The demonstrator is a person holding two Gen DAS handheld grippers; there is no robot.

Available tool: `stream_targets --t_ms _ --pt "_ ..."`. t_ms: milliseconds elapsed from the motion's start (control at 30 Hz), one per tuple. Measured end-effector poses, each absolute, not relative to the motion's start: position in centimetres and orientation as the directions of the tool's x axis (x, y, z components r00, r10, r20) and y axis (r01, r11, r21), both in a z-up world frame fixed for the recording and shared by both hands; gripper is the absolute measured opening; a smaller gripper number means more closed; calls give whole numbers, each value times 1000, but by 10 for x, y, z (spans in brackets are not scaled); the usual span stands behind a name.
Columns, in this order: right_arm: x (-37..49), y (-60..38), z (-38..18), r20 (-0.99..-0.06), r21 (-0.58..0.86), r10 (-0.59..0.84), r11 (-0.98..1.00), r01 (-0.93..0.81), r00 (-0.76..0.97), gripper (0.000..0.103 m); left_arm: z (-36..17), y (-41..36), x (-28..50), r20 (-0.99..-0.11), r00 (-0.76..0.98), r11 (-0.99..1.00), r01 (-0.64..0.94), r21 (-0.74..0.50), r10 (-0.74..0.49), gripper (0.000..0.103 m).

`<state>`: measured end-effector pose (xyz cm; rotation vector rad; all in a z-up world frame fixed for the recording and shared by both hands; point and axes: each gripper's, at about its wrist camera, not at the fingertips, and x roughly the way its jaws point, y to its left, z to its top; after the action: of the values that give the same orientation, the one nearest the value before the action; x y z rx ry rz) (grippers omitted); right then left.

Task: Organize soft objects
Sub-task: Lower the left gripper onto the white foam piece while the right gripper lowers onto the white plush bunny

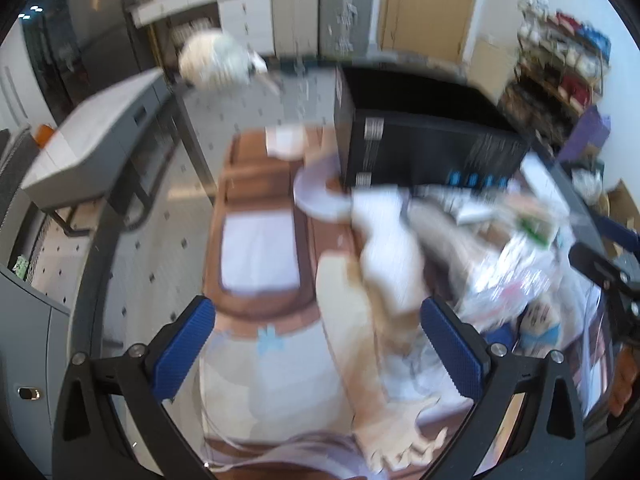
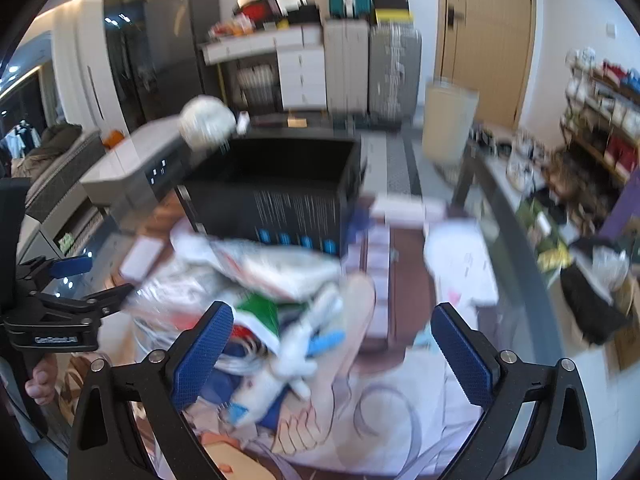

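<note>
Soft toys and plastic-wrapped packets lie heaped on a printed cloth just in front of a black box. Right gripper, jaws spread wide and empty, hovers above the heap. Left gripper, likewise wide open, holds nothing. A white ball-shaped object, blurred, appears above the box's far left corner; whether it touches anything cannot be told.

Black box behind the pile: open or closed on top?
Open: the black box shows no lid, and its dark inside is visible from the right wrist view. Contents cannot be told.
</note>
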<state>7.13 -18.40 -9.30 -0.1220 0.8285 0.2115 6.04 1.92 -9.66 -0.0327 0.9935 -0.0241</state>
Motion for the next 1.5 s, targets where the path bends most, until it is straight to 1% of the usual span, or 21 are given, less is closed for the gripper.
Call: stream_targets --t_ms 100,133,233,333,433,533,600,700,733,800,833,900,967,1033,1133,1200,1233,1267,1333,1400,1500 --pt "76 -183 -108 -786 -34 116 973 -230 607 96 -102 22 59 -857 514 999 20 -47 -51 99" --pt "77 -182 -111 -796 -30 120 971 -236 594 95 -100 23 60 -858 510 998 20 -60 -62 96" --pt "77 -180 -114 -812 -13 140 966 -258 567 95 -94 25 64 -854 513 996 14 -93 -87 95" --pt "78 -176 -116 -824 -16 145 960 -279 548 91 -90 17 72 -846 520 993 55 -101 -115 89" --pt "83 -171 -123 -845 9 171 952 -305 508 82 -93 19 87 -851 506 990 36 -139 -138 73" --pt "87 -170 -127 -861 32 188 948 -318 472 71 -99 22 101 -864 483 987 2 -162 -142 71" --pt "88 -172 -131 -870 42 190 948 -317 454 57 -101 18 105 -866 479 987 8 -160 -144 70" --pt "87 -173 -132 -876 84 232 937 -340 422 48 -102 6 114 -865 485 991 41 -127 -131 67" --pt "86 -173 -131 -876 80 233 934 -349 422 47 -103 4 115 -865 486 992 48 -116 -124 67" --pt "83 -172 -130 -875 72 231 931 -358 426 44 -105 3 123 -864 482 989 67 -132 -148 59" --pt "83 -173 -130 -875 75 235 929 -361 422 43 -105 4 125 -864 477 987 68 -145 -160 49" --pt "82 -173 -130 -876 93 253 924 -371 410 37 -106 4 126 -868 459 982 85 -168 -188 41" --pt "79 -172 -129 -877 94 259 918 -385 405 35 -102 -4 120 -874 450 981 132 -140 -185 30" --pt "77 -172 -128 -879 93 263 913 -398 397 34 -101 -10 112 -877 439 976 173 -128 -193 28" --pt "70 -172 -127 -885 78 259 902 -426 386 33 -100 -4 97 -881 419 970 186 -154 -221 28" --pt "61 -169 -126 -893 55 252 883 -466 373 33 -98 0 79 -882 412 966 209 -155 -230 32" --pt "58 -170 -125 -893 55 255 880 -472 372 33 -96 1 72 -880 415 964 221 -147 -229 50" --pt "56 -171 -125 -892 54 256 879 -473 374 33 -95 2 64 -879 421 963 232 -136 -225 72" --pt "53 -171 -123 -887 41 253 876 -481 386 34 -96 2 52 -877 432 962 250 -107 -210 91" --pt "53 -172 -124 -887 36 249 877 -479 388 37 -106 2 47 -889 416 961 262 -86 -193 89" --pt "57 -173 -128 -894 49 247 883 -467 374 43 -119 -3 43 -899 409 957 287 -33 -154 93"
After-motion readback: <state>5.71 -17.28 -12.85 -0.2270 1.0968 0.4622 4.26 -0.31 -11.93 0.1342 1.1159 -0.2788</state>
